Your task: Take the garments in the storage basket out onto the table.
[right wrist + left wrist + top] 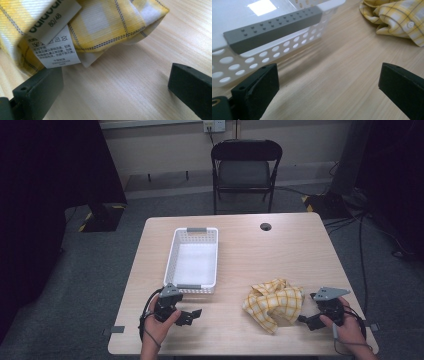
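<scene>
A crumpled yellow checked garment (274, 302) lies on the wooden table (250, 250) at the front right. My right gripper (306, 319) sits just right of it, open, jaws apart over bare wood; the right gripper view has the garment (100, 27) with its white care label (56, 47) close above the left jaw. A white perforated basket (192, 260) with grey handles stands left of centre, empty. My left gripper (190, 316) rests in front of its near end, open; the left gripper view has the basket (269, 47) and the garment (397, 20) farther off.
A black folding chair (245, 167) stands beyond the table's far edge. A round cable hole (265, 226) sits near the far edge. Cables trail on the carpet at the right (360, 245). Bare wood lies between basket and garment.
</scene>
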Demonstrator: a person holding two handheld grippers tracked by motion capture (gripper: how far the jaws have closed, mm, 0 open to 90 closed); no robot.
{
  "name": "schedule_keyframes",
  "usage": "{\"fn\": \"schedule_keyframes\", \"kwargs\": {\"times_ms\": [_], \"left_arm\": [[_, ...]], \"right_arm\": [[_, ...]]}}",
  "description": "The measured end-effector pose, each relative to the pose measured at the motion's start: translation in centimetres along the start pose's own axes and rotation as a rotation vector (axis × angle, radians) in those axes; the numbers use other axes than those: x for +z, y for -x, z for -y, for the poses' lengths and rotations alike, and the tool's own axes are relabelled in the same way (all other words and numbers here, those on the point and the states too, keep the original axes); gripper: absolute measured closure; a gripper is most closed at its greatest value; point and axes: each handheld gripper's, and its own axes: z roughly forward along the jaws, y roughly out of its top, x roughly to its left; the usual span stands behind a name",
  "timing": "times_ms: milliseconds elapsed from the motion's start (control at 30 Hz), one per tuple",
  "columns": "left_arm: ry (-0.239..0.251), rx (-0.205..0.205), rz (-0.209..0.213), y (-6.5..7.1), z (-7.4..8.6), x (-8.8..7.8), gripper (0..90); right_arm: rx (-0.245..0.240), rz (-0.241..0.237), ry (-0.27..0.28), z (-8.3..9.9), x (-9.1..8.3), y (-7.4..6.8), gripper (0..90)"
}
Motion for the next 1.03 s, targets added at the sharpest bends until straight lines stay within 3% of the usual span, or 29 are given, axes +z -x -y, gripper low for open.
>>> {"fn": "schedule_keyframes", "kwargs": {"times_ms": [267, 500, 800, 933, 1033], "left_arm": [[-0.024, -0.004, -0.047, -0.7, 0.6, -0.1, 2.8], [-0.055, -0.008, -0.121, -1.5, 1.3, 0.0, 2.9], [-0.125, 0.021, -0.218, -2.1, 2.1, 0.5, 2.9], [-0.131, 0.023, -0.213, -2.3, 2.5, 0.8, 2.9], [-0.130, 0.053, -0.215, -2.4, 2.6, 1.0, 2.7]], "right_arm": [[0.000, 0.000, 0.000, 0.0, 0.0, 0.0, 0.0], [0.000, 0.000, 0.000, 0.0, 0.0, 0.0, 0.0], [0.000, 0.000, 0.000, 0.0, 0.0, 0.0, 0.0], [0.000, 0.000, 0.000, 0.0, 0.0, 0.0, 0.0], [-0.003, -0.001, -0.001, 0.0, 0.0, 0.0, 0.0]]}}
